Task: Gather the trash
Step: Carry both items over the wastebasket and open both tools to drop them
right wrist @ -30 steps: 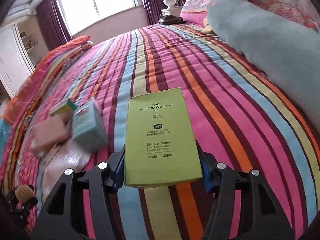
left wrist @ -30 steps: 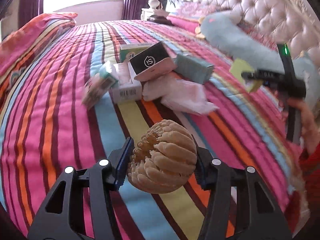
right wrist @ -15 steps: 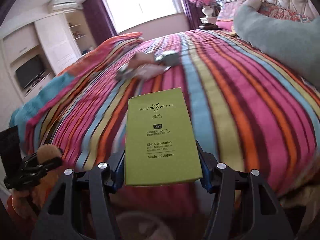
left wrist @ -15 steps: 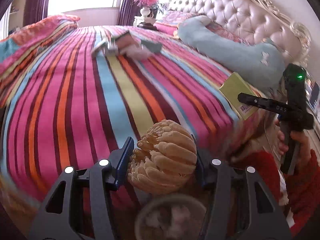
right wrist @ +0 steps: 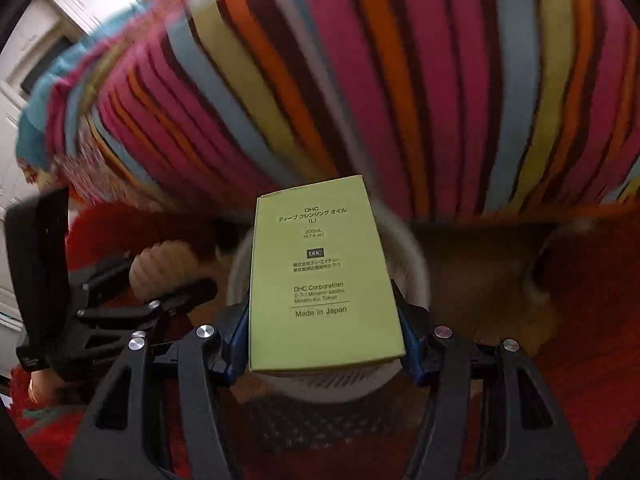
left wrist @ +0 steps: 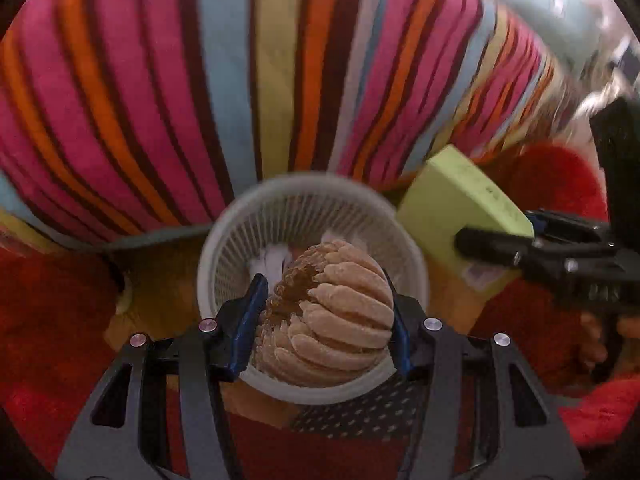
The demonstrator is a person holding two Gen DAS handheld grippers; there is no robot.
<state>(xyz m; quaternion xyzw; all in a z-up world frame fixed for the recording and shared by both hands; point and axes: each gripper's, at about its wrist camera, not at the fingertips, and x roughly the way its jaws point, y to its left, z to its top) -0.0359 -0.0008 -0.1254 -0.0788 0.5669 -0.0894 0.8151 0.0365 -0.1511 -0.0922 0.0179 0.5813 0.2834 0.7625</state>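
Ribbed ball: tan, lobed and rubbery-looking; judged light and squashy, so it should drop without bouncing far. Best held across its widest part, as it is now.
Green carton: a thin cardboard box with printed text; judged light, probably empty, stiff on its edges but easy to crush. Hold it by the two narrow sides near its lower end.
Left tool: part-open, blue pads clamped on the ribbed ball at 3 and 9 o'clock; it points steeply down over the basket.
Right tool: part-open, clamped on the carton's sides; in the left view it enters from 3 o'clock.
White basket: slatted, round, on the floor against the striped bed, with pale scraps inside. The ball hangs above its mouth; the carton sits at its 2 o'clock rim.
Risk: the carton may catch on the rim if let go off-centre.
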